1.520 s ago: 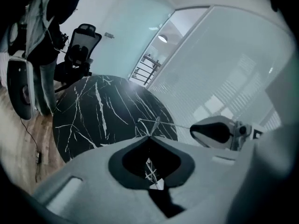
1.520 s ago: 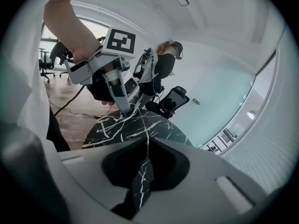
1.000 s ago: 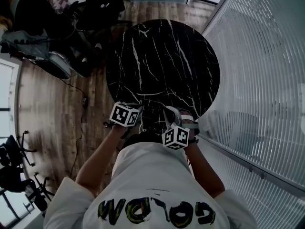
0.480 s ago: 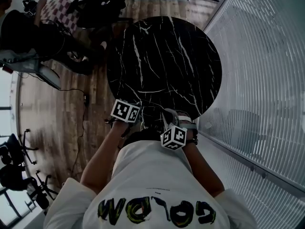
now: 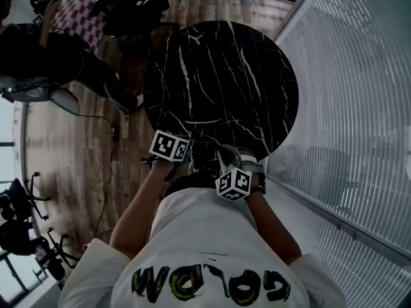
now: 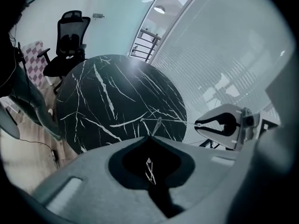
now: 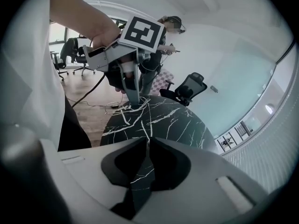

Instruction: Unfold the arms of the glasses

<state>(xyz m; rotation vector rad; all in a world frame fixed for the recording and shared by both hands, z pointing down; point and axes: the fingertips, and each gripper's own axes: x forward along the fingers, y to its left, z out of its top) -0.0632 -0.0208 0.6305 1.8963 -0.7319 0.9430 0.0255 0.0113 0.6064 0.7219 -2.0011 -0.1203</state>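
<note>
Black marble table (image 5: 218,76) filling upper middle of head view; both grippers working over its lower edge. Left gripper (image 6: 152,136) pinching thin wire glasses (image 6: 158,123), jaws pressed together on wire at centre of its own view. Right gripper (image 7: 145,141) jaws just been parting, standing slightly spread, only tabletop showing between them. Step seemingly in hand: going for an arm while left is steadying frame. Next move probably calling for right jaws closing on fine wire arm and swinging it outward gently.
</note>
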